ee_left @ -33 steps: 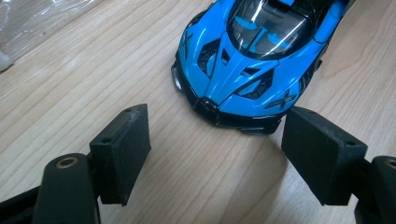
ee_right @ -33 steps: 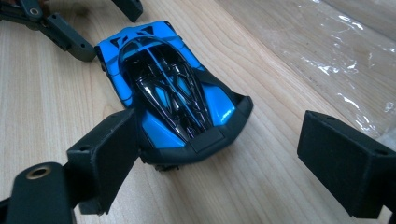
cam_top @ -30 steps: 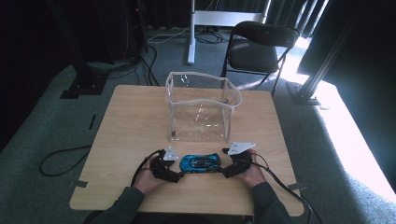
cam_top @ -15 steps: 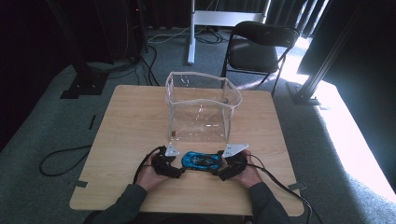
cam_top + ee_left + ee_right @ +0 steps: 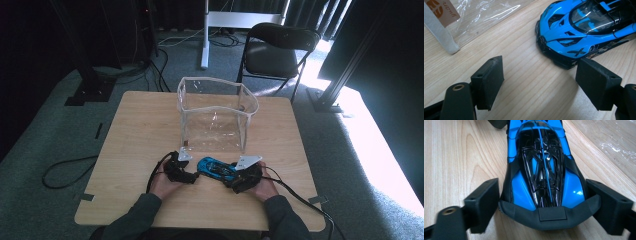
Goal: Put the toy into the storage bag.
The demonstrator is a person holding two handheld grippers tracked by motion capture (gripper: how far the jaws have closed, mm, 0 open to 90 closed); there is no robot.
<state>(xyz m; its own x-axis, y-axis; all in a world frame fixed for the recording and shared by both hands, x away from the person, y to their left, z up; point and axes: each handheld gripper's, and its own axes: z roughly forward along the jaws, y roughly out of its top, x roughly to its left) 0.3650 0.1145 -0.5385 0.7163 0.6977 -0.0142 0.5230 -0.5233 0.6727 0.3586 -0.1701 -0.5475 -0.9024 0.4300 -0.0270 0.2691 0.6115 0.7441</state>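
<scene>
Near edge of the wooden table [image 5: 130, 130], listed left to right.

Left gripper [image 5: 181, 170]: held in the person's left hand, jaws standing wide apart. In the left gripper view one pad [image 5: 487, 81] lies on bare wood, the other just beside the nose of the car; nothing is between them.

Toy car [image 5: 216, 168]: blue and black, resting flat on its wheels on the table, between the two grippers, nose toward the left gripper and tail toward the right.

Right gripper [image 5: 242, 177]: held in the right hand, jaws apart and straddling the car's rear, one pad [image 5: 482, 203] at each flank. Whether the pads touch the bodywork cannot be told; no grip appears made.

Clear plastic bag [image 5: 216, 117]: standing open at the table's middle, just beyond the car, nothing visible inside.

Status, as a judgement: the work looks like putting the car into the bag. Approach is done on the right; closing, lifting and placing remain.
</scene>
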